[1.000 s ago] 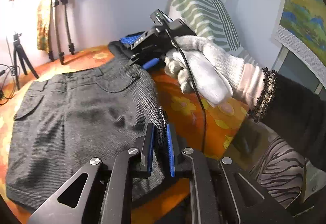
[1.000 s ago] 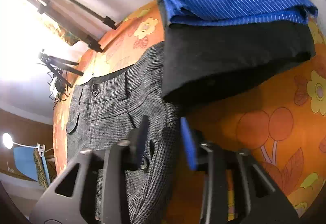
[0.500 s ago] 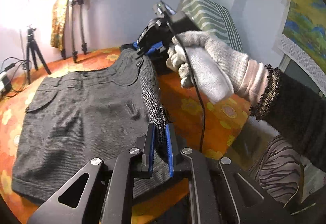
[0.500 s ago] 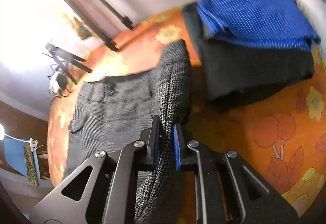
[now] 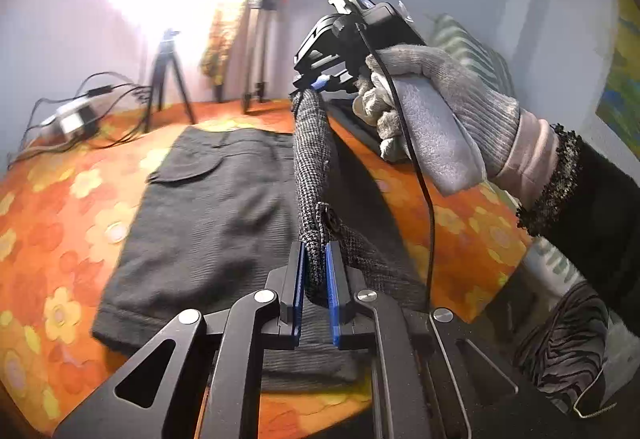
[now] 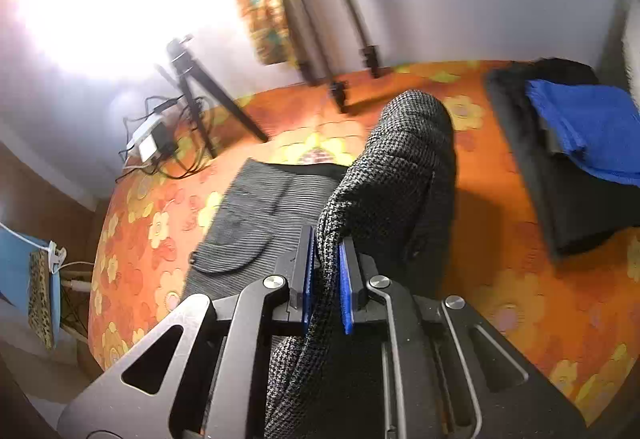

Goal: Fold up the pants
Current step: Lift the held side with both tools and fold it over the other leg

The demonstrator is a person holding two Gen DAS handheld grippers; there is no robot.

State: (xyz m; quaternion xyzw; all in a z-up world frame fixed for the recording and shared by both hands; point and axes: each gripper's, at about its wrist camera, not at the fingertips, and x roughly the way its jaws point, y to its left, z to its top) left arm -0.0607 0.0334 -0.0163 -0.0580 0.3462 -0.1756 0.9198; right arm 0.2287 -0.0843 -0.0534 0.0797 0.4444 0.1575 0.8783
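Observation:
Grey checked pants (image 5: pixel 208 223) lie spread on the orange flowered cover (image 5: pixel 60 199). My left gripper (image 5: pixel 316 279) is shut on the near right edge of the pants and holds it raised. My right gripper (image 5: pixel 320 83), held in a gloved hand, is shut on the far right edge at the waist and lifts it too. In the right wrist view the right gripper (image 6: pixel 326 279) pinches the checked fabric (image 6: pixel 400 159), which arches up in front of the camera. The left half of the pants (image 6: pixel 248 215) stays flat.
A folded stack of dark and blue clothes (image 6: pixel 576 159) lies at the far right of the cover. Tripods (image 5: pixel 168 79) and a power strip with cables (image 5: pixel 72 119) stand at the far edge. A striped pillow (image 5: pixel 468 47) leans on the wall.
The right gripper closed on the waist edge. Both grippers have lifted the right side of the pants and carried it up and leftward over the flat half.

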